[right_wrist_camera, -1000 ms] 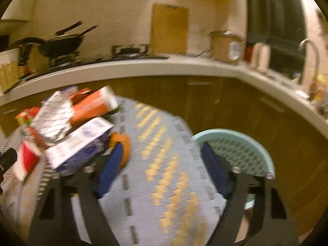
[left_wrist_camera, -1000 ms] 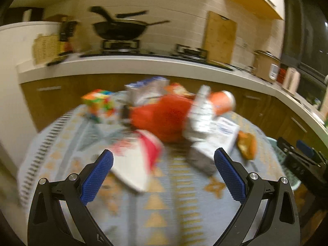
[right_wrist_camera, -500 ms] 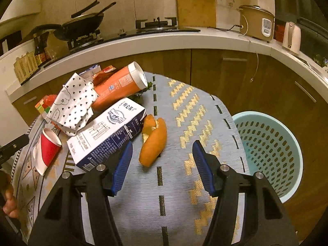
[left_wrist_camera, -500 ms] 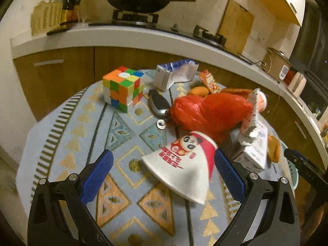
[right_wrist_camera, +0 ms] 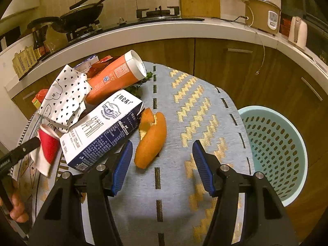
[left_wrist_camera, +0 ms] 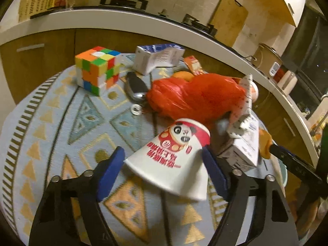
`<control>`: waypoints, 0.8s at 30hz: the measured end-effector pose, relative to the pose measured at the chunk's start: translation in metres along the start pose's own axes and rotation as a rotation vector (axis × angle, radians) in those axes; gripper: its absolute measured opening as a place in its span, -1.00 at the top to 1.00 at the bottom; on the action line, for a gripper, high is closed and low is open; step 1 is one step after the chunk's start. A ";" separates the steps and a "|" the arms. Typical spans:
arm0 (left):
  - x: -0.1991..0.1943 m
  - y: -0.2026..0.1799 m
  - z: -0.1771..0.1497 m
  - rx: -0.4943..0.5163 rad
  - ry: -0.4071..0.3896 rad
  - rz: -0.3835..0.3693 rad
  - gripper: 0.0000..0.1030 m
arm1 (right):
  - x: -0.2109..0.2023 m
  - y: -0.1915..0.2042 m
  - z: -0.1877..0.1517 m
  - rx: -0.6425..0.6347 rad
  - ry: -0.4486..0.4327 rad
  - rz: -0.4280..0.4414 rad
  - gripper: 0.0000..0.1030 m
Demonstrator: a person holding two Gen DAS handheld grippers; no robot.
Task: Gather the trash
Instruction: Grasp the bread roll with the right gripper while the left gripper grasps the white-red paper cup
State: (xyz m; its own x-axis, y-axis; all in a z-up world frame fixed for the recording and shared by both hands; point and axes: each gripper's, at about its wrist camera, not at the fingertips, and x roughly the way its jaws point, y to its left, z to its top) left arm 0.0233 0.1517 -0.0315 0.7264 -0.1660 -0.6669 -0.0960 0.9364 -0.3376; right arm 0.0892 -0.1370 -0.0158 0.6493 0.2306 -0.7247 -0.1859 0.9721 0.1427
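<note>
Closing left gripper [left_wrist_camera: 163, 171] jaws now flank the conical paper cup [left_wrist_camera: 174, 157] (glossy, panda-printed); right gripper [right_wrist_camera: 162, 164] jaws gape.

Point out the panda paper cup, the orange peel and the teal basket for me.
panda paper cup [left_wrist_camera: 174, 155]: left wrist view, on its printed side wall.
orange peel [right_wrist_camera: 152, 141]: right wrist view, on its outer skin.
teal basket [right_wrist_camera: 295, 135]: right wrist view, on its perforated inner wall.

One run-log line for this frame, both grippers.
left gripper: closing around paper cup, contact unclear | right gripper: open, empty, near orange peel | basket: off table edge
</note>
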 end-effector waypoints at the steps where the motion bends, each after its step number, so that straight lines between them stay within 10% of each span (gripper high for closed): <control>1: 0.000 -0.002 -0.001 0.000 0.005 -0.013 -0.31 | 0.001 0.000 0.001 0.000 0.004 0.005 -0.11; 17: 0.028 -0.026 0.001 0.004 0.097 -0.077 -0.48 | 0.037 0.011 0.009 -0.017 0.106 -0.038 -0.10; 24: 0.026 -0.041 0.000 0.054 0.063 -0.015 -0.22 | 0.034 0.014 0.008 -0.033 0.085 -0.035 0.52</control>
State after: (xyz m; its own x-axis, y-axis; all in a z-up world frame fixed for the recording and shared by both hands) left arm 0.0466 0.1087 -0.0348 0.6830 -0.1978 -0.7031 -0.0471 0.9487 -0.3126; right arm 0.1144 -0.1152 -0.0326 0.5915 0.1909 -0.7834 -0.1896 0.9773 0.0949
